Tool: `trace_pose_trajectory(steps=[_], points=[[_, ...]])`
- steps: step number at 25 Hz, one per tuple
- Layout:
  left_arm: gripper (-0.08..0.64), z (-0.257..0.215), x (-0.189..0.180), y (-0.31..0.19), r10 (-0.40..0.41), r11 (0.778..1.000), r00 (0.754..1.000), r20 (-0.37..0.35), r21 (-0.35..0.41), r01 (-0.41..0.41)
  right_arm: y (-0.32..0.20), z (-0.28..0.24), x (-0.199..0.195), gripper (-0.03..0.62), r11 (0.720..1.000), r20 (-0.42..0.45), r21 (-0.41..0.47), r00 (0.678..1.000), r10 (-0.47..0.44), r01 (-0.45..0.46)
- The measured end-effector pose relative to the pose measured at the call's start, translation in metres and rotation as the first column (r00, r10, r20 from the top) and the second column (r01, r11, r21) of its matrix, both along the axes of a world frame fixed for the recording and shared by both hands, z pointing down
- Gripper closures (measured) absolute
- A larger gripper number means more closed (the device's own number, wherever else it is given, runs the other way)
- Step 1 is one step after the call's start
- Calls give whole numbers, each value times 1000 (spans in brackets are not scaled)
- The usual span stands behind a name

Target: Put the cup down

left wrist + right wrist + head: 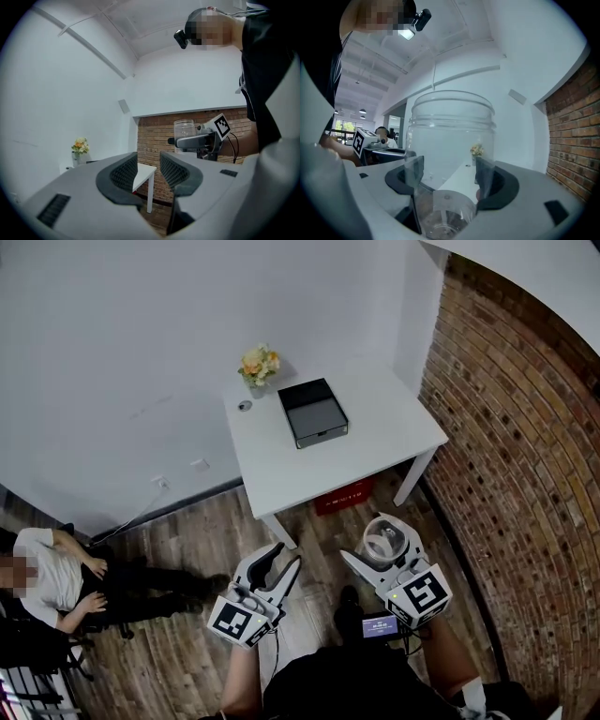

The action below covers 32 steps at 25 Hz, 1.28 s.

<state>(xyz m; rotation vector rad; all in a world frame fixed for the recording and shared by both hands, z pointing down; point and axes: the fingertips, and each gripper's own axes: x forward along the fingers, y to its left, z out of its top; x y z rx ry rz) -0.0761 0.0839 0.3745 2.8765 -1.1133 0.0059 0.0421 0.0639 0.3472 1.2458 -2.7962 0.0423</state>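
Observation:
A clear plastic cup [382,538] stands upright between the jaws of my right gripper [382,549], which is shut on it low in the view, above the wooden floor in front of the white table [384,442]. In the right gripper view the cup [450,136] fills the middle, with both pads pressed on its lower sides. My left gripper [288,555] hovers to its left, open, with nothing between its fingers [125,172]. From the left gripper view, the cup [184,130] shows off to the right in the other gripper.
On the table lie a black open box [312,412], a small vase of flowers [259,365] and a small round thing [245,406]. A red item [342,496] sits under the table. A brick wall [516,446] runs on the right. A person [56,582] sits at far left.

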Motion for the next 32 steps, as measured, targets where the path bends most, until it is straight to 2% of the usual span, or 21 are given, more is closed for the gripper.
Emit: trace_pose_trajectory(steps=[8,16,25,32], points=[[417,-4,23,-82,-48,999,999,13,-8,48,-88,-1,27,229,999,12,-1,999,-32,32],[417,-19,42,-147,-90,996,996,11,15,90,-157,-7,49,229,998,34,17,998,-61,60],[417,-17,35,-180,-91,996,996,-4,3,91,-195,-6,33,229,997,40,15,996,-77,77],[417,-10,15,-205,-32,999,999,-3,1,32,-215,-7,7,229,1000,35,13,999,-22,22]])
